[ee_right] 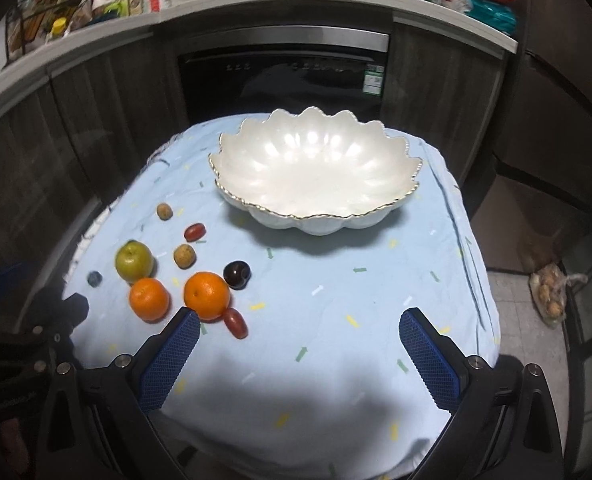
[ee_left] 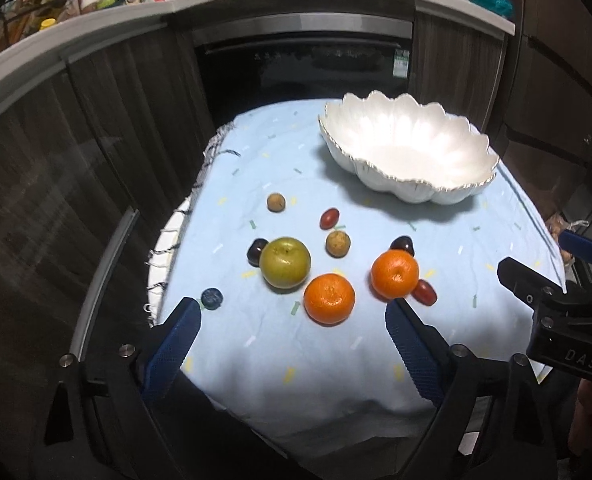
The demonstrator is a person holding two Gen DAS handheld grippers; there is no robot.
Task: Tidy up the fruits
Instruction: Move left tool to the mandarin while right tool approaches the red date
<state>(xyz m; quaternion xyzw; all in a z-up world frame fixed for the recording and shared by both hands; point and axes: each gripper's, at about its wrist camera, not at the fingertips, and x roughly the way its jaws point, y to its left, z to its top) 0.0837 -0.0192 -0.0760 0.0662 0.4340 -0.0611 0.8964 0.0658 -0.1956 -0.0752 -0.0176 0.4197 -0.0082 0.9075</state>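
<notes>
Fruit is seen loose on the cloth (ee_left: 315,184) from the left wrist; the left gripper (ee_left: 292,320) is held wide and empty, an orange (ee_left: 329,298) at 12 o'clock, probably first to be grasped. From the right wrist, the right gripper (ee_right: 299,330) is spread wide, empty; the bowl (ee_right: 409,184) at 12 o'clock holds nothing.

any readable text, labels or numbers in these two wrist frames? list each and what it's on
"DAS" – raised letters on the black body of the right gripper, seen in the left wrist view.
Green-and-white sticker on the oven door: print too small to read.
Bottle labels on the counter: blurred, unreadable.
Oven control panel marks: unreadable.
Lettering on the left gripper body: too dim.
</notes>
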